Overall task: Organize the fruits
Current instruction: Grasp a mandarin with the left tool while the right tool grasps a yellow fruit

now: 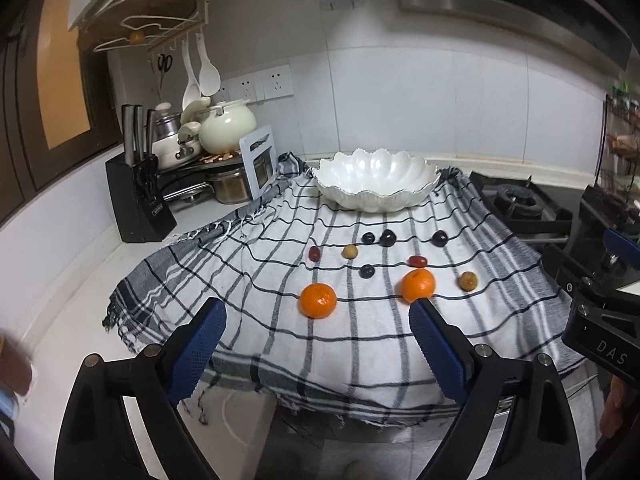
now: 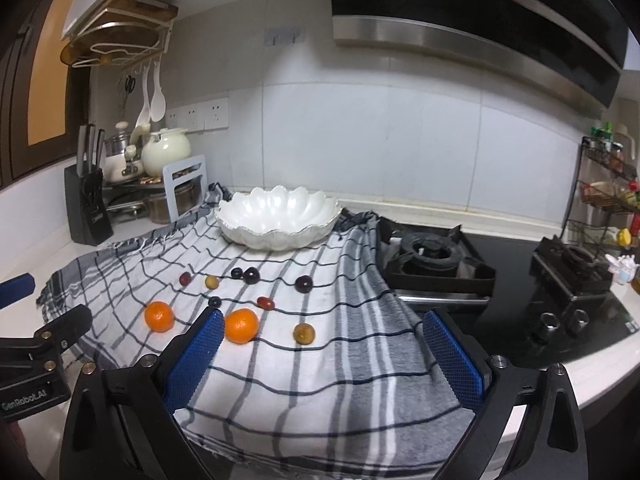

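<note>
A white scalloped bowl (image 1: 376, 184) (image 2: 278, 216) stands empty at the back of a checked cloth (image 1: 360, 344) (image 2: 320, 380). Two oranges (image 1: 318, 301) (image 1: 418, 285) lie near the cloth's front; they also show in the right wrist view (image 2: 159, 316) (image 2: 241, 325). Several small dark, red and brown fruits (image 1: 387, 237) (image 2: 303, 283) lie between the oranges and the bowl. My left gripper (image 1: 318, 312) is open and empty, just short of the oranges. My right gripper (image 2: 322, 328) is open and empty, hovering before the fruits.
A knife block (image 1: 138, 200) and pots (image 1: 228, 126) stand at the back left. A gas stove (image 2: 436, 264) lies right of the cloth, with a spice rack (image 2: 608, 200) at the far right. The range hood (image 2: 480, 28) hangs above.
</note>
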The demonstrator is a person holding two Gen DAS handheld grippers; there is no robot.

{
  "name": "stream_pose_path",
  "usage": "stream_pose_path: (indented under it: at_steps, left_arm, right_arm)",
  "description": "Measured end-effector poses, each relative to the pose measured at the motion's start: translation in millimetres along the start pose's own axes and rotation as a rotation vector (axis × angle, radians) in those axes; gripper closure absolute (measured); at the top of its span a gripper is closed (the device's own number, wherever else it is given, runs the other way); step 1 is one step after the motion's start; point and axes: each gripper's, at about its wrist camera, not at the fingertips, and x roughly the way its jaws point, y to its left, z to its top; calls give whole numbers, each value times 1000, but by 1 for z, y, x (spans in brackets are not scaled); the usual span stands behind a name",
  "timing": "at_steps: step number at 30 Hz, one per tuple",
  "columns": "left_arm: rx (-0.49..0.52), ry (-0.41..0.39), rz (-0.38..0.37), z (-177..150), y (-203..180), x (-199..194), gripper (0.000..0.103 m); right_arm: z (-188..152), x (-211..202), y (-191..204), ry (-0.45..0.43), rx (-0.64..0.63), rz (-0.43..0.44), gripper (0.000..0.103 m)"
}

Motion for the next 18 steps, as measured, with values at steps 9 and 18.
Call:
stream_pose_path:
  at_steps: [9,18]
  left_arm:
    - [43,58,-18,15,8,66,17]
    - [45,171,-74,7,13,125,26]
  right_arm:
    - [5,73,19,118,-12,28,19]
    - [-7,124,33,232,-7,9,34]
